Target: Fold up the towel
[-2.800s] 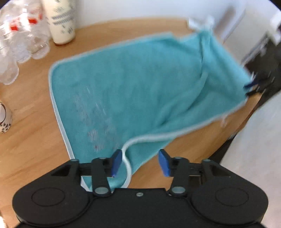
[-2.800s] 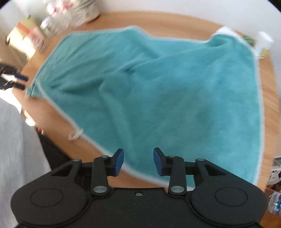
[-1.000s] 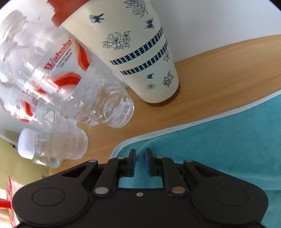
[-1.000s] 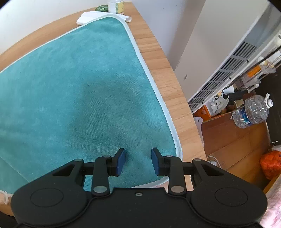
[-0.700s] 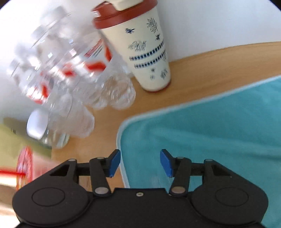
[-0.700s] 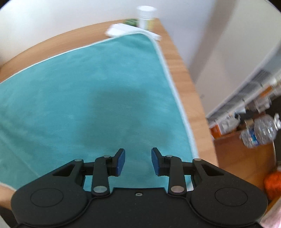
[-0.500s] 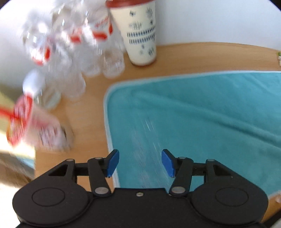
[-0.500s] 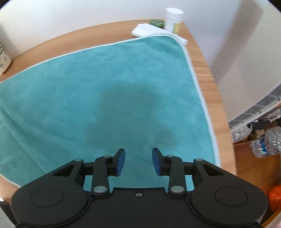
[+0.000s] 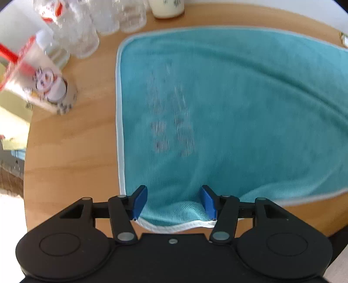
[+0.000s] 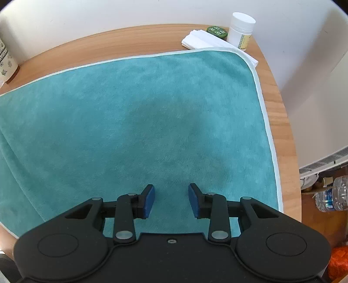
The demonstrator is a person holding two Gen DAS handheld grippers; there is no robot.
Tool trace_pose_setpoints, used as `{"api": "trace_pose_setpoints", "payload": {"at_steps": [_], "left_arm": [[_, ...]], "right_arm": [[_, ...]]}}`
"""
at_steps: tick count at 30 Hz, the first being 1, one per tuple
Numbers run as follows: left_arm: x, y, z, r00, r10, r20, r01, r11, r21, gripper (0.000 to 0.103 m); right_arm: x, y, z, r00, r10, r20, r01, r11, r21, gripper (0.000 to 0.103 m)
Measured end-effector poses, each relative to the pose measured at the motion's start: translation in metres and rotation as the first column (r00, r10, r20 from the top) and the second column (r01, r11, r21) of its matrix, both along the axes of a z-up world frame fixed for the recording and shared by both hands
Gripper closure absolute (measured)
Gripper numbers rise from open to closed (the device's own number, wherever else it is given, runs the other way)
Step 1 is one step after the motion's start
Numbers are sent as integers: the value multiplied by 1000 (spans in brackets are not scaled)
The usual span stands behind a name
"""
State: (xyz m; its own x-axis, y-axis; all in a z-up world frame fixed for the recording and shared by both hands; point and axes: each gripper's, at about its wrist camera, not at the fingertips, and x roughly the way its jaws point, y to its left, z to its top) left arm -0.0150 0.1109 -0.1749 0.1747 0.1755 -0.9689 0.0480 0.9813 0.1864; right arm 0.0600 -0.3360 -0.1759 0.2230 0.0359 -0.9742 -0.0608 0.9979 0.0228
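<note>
A teal towel [image 9: 228,104] with a pale border lies spread over a round wooden table [image 9: 71,156]. In the left wrist view its near left corner is bunched up, and the white hem runs between the blue pads of my left gripper [image 9: 174,201], which stands open around it. The same towel [image 10: 141,122] fills the right wrist view, lying flat. My right gripper [image 10: 171,200] hovers open over the towel's near right part, nothing between its fingers.
Clear plastic bottles [image 9: 74,28], a cartoon-printed cup [image 9: 41,87] and a patterned tumbler [image 9: 167,8] crowd the table's far left. A white jar [image 10: 241,28], a green lid [image 10: 217,31] and folded white paper [image 10: 208,42] sit at the far right corner. The table edge [image 10: 287,139] drops off at the right.
My left gripper let go of the far left corner, opened and drew back to the near left corner. My right gripper pulled back slightly and stayed open.
</note>
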Motion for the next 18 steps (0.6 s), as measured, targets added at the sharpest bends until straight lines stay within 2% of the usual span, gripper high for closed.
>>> {"api": "trace_pose_setpoints", "payload": {"at_steps": [7, 9, 11, 14, 18], "left_arm": [[-21, 10, 2, 998, 24, -53, -23, 1000, 9, 46], [-30, 14, 2, 998, 25, -59, -23, 999, 23, 42], [-37, 21, 3, 998, 39, -53, -37, 998, 42, 41], [-39, 31, 9, 996, 81, -43, -80, 996, 26, 41], [-26, 32, 25, 998, 54, 34, -55, 998, 21, 41]], "right_arm": [[5, -2, 0, 1000, 6, -22, -6, 1000, -5, 61], [6, -2, 0, 1000, 10, -25, -10, 1000, -9, 61], [6, -1, 1, 1000, 20, -23, -20, 1000, -13, 60], [7, -2, 1, 1000, 15, -25, -15, 1000, -20, 56], [-1, -4, 7, 1000, 4, -25, -5, 999, -50, 56]]}}
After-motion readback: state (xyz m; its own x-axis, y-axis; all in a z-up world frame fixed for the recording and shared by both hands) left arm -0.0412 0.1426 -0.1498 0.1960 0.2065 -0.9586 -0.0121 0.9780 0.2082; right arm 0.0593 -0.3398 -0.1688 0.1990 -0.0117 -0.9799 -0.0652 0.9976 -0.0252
